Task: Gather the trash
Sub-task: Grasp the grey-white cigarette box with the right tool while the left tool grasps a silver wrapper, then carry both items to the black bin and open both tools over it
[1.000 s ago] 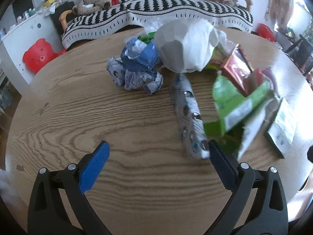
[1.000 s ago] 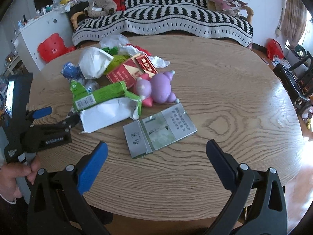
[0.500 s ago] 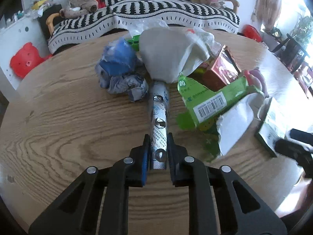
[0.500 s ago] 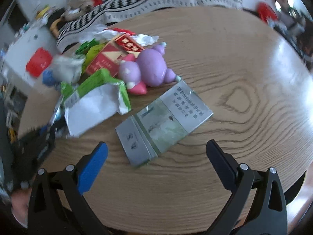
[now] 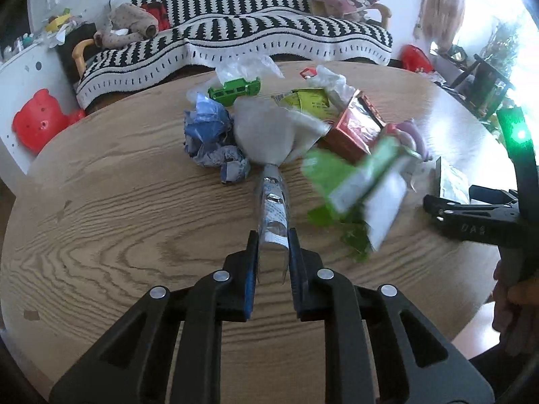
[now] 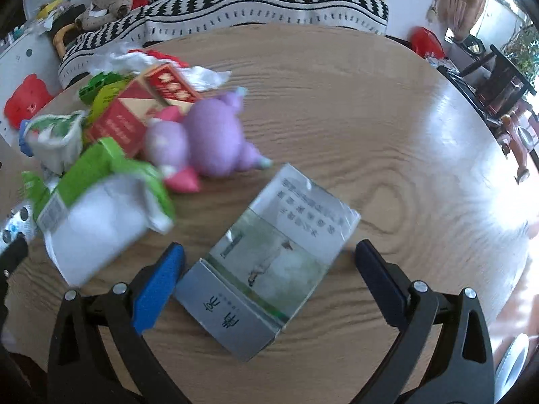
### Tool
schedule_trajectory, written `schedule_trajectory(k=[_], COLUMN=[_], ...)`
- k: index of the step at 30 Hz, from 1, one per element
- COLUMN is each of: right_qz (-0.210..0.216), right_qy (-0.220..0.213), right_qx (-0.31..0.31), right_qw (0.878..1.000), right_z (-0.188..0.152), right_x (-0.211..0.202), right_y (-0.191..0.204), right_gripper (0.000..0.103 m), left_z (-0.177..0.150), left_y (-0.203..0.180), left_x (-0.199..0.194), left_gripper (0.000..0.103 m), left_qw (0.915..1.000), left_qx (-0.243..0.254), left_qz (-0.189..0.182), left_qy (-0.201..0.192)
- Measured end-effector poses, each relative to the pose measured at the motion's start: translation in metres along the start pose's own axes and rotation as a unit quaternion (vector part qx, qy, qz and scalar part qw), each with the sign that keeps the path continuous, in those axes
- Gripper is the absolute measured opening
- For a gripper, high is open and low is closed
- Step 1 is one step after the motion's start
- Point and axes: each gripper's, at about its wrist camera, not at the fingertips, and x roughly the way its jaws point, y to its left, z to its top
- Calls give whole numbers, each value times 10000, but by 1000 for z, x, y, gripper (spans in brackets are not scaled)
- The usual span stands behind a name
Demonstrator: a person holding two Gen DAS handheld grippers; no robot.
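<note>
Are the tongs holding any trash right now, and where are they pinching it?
The left tongs pinch the near end of a long silver foil blister strip. The right tongs are open around a flat grey-and-green carton, holding nothing.

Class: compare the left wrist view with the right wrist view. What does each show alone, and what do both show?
Left only: the left hand-held gripper shut on a foil wrapper, crumpled blue paper.
Right only: the open right hand-held gripper around a flattened grey carton.
Both: red box, green packet, wooden table.
</note>
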Motion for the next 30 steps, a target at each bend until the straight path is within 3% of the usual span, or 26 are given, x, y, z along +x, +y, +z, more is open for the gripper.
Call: schedule_trajectory(k=[4, 6, 8, 10, 21, 24, 26, 30], right_qz=[9, 44, 85, 155, 555, 604, 571, 533], right_qy=[16, -57, -151, -119, -816, -941, -973, -880], right_qx=[-8, -83, -135, -134, -172, -67, -33, 53], right_qw=[10000, 9999, 9998, 9997, 9950, 9937, 9936, 9947], right_z=[-6, -8, -9, -9, -1, -3, -3, -10], right_x=[-5, -9, -15, -17, -71, -85, -90, -92], right_y=[-22, -28, -33, -35, -40, -55, -62, -78], right_gripper=[96, 88, 65, 61, 60, 60, 60, 60], left_z=[0, 1, 3, 4, 24, 36, 48, 58], left_y=[4, 2, -2, -5, 0, 3, 8, 17], left_x=[-7, -10, -12, -17, -48, -58, -66, -45], left_gripper=[16, 16, 16, 15, 13, 13, 13, 13], left_qw=[9998, 9997, 9997, 9995, 9938, 9920, 9918, 9950], left_qx=[-88, -62, -33, -7, -398, -468, -405, -549], left_qz=[-186, -220, -229, -292, -692, -621, -382, -240], left_qy=[11, -21, -68, -138, -770, -990, -1151, -803])
